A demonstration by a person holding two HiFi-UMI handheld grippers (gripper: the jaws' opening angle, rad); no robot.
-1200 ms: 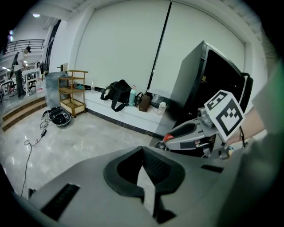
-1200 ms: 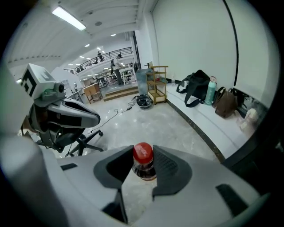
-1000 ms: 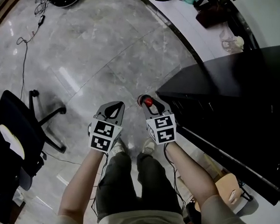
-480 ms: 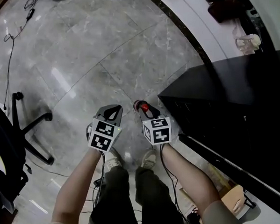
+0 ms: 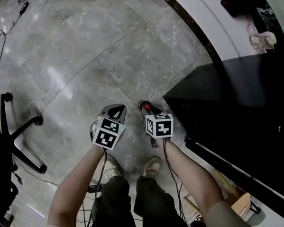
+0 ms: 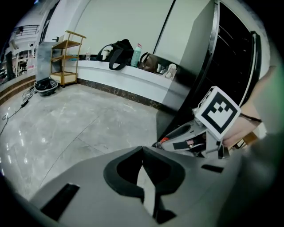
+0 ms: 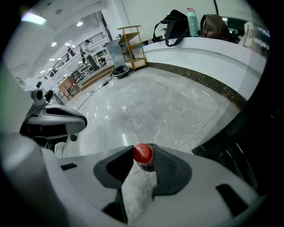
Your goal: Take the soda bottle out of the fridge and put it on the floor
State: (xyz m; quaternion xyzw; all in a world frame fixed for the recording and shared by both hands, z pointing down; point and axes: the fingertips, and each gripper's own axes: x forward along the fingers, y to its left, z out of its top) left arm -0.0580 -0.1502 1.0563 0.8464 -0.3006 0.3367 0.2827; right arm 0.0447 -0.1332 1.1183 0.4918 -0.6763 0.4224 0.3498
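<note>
Right gripper (image 5: 144,107) clamped on the soda bottle (image 7: 143,154) by its red-capped neck, just beside the fridge (image 5: 236,96); left gripper (image 5: 114,110) closed, empty; gripped so high, the bottle may swing and topple on meeting the floor (image 5: 82,66).

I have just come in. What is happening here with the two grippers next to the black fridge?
A person stands on the marble floor beside the black fridge, a gripper in each hand. The right gripper is shut on the neck of a soda bottle, just under its red cap, and points down. The left gripper is shut and empty. Whether the bottle already touches the floor cannot be told.
</note>
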